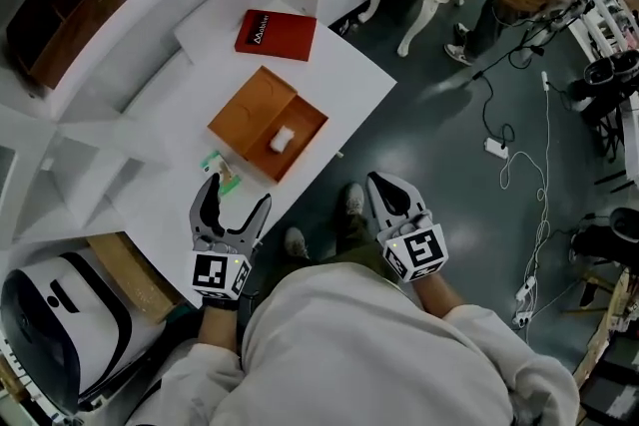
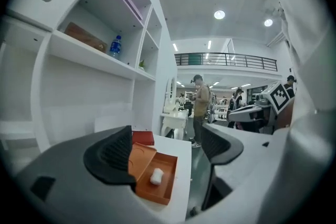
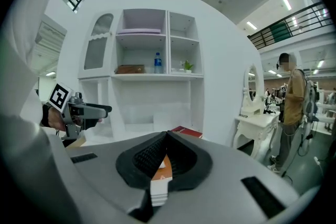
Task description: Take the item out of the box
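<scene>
At the bottom of the frame, the left gripper point(image 1: 237, 195) has its jaws wide apart and holds nothing. The right gripper point(image 1: 382, 183) is pressed closed and empty. The small white item point(image 1: 283, 139) lies inside the open orange box point(image 1: 255, 107) on the table point(image 1: 341, 65), near the middle. I think the reach has not begun. Next, the left gripper should go down around the item and squeeze gently.

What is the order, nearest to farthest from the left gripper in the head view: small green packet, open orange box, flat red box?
1. Small green packet, just beyond the left gripper.
2. Open orange box, behind the packet, to its right.
3. Flat red box, farthest, beyond the orange box.
</scene>
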A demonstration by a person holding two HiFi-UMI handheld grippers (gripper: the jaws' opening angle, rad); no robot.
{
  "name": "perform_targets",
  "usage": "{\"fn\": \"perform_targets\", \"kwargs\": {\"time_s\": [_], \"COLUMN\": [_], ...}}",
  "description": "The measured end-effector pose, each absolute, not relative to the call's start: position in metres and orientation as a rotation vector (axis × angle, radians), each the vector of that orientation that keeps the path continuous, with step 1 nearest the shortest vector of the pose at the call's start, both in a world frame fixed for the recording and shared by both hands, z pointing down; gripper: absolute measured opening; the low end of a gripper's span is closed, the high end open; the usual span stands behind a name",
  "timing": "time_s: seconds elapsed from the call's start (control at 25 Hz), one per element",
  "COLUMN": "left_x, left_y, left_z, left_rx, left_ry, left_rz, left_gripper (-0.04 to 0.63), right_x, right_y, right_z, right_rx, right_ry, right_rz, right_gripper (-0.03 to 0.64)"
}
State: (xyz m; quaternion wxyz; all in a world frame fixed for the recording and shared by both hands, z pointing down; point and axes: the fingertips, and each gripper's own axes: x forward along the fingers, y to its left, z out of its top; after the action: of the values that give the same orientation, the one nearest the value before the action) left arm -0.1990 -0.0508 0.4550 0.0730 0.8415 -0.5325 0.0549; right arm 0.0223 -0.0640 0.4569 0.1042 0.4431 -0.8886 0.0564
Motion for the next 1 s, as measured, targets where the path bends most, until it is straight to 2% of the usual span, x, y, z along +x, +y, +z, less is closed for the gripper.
{"fn": "perform_targets", "kwargs": {"time_s": [0.44,1.0], "left_x": [-0.173,-0.151], "left_y": [-0.126,-0.182], "left_z": [0.540,0.651], "left_rx": [2.386,2.245], "left_ry": [-1.586,-1.417], "left_rz": [0.486,0.807], "left_gripper": [0.416,0.406], "right_x": [0.084,0.152], "right_y": [-0.155,-0.192], "right_z": [0.459,0.477], "right_rx": [1.315,1.427], "right_ry": [-2.629,-2.539], "right_rz": [0.183,0.254], "right_gripper": [0.023,0.023]}}
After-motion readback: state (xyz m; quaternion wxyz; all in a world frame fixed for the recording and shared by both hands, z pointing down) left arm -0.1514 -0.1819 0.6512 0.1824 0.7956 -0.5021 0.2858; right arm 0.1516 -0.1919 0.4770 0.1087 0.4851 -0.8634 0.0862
